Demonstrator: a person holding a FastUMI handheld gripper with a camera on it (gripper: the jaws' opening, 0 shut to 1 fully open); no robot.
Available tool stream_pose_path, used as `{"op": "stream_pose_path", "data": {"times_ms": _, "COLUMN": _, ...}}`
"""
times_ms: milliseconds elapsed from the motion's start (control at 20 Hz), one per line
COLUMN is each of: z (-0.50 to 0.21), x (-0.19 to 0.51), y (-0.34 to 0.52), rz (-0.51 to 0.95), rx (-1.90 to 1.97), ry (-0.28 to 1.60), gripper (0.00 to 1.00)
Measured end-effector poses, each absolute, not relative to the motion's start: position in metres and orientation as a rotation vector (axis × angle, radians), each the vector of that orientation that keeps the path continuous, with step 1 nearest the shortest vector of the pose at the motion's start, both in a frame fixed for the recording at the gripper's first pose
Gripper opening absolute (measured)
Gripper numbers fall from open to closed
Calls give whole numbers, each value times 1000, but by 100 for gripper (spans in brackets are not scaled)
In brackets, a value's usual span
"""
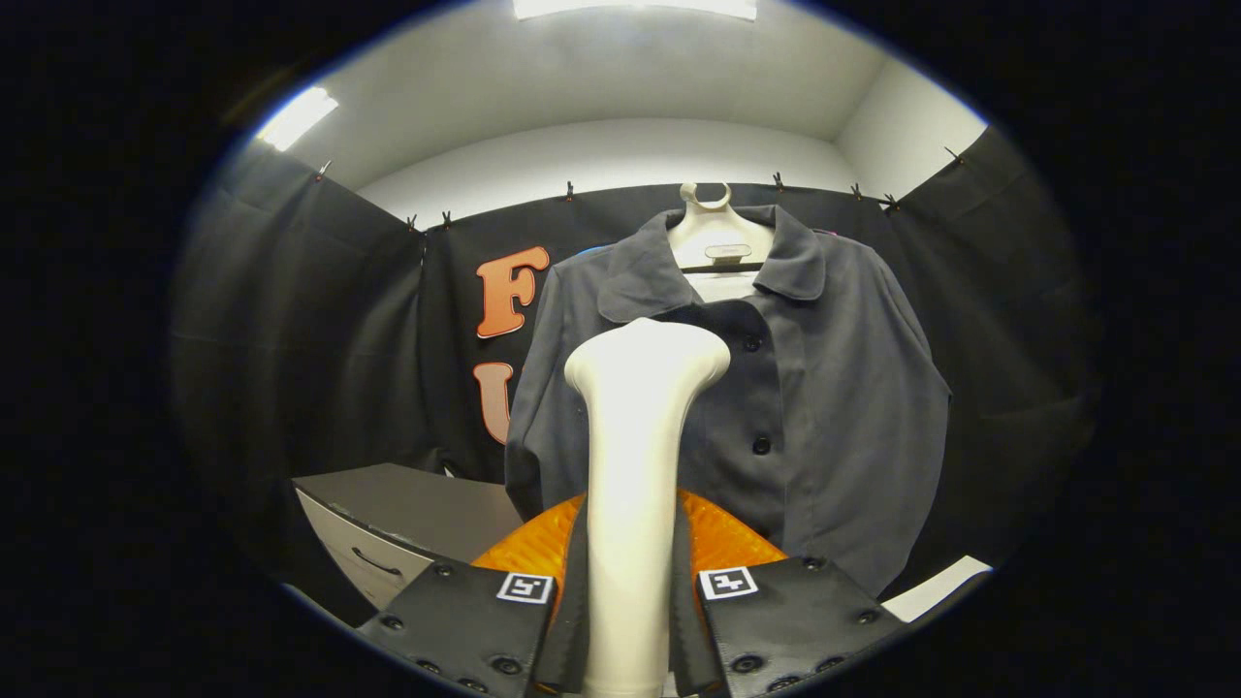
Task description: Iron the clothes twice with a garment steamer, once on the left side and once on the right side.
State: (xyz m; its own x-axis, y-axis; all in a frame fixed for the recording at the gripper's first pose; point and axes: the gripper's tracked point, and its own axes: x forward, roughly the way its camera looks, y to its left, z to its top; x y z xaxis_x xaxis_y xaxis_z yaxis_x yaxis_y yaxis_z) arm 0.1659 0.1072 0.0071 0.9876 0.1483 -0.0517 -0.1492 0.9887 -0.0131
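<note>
A dark grey buttoned shirt (824, 407) hangs on a white hanger (715, 233) in front of the black cloth wall, straight ahead. My gripper (630, 591) is shut on the handle of a white garment steamer (635, 456); both fingers press on its sides. The steamer stands upright between the fingers, and its wide head (648, 357) reaches up in front of the shirt's left chest, below the collar. Whether the head touches the fabric I cannot tell. The steamer hides part of the shirt's left front.
A grey cabinet (407, 514) with a drawer handle stands low to the left of the shirt. A white surface edge (936, 588) shows low on the right. Something orange and ribbed (722, 543) sits just behind the fingers.
</note>
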Motion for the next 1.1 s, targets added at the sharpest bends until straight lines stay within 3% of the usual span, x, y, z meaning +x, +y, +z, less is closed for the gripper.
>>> {"op": "stream_pose_path", "data": {"times_ms": 1100, "z": -7, "x": 206, "y": 107, "rz": 107, "rx": -22, "ry": 105, "gripper": 41}}
